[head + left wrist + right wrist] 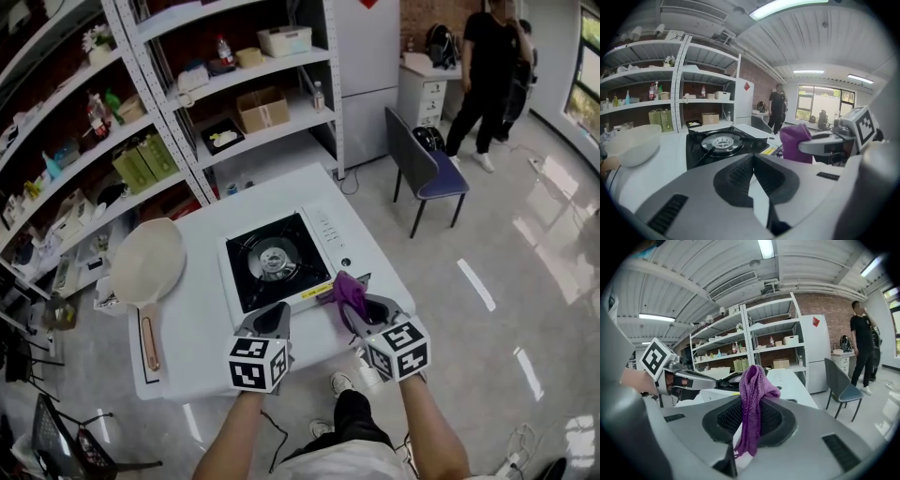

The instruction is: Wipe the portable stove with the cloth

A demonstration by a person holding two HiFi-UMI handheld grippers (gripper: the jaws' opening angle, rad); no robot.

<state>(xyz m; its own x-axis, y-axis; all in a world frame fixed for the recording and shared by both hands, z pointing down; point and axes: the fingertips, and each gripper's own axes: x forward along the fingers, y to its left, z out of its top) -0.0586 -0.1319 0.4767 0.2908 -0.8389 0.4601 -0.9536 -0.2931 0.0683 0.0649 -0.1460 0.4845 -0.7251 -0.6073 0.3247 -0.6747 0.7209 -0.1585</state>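
While the left hand-held gripper [275,313] is closed, the right hand-held gripper [353,309] clamps the cloth [751,389].

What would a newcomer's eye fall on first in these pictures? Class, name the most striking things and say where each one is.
The purple cloth stands out most, pinched in the shut jaws of the right gripper by the near right corner of the portable stove. The black-topped stove sits in the middle of the white table, with a pale long-handled pan lying to its left.
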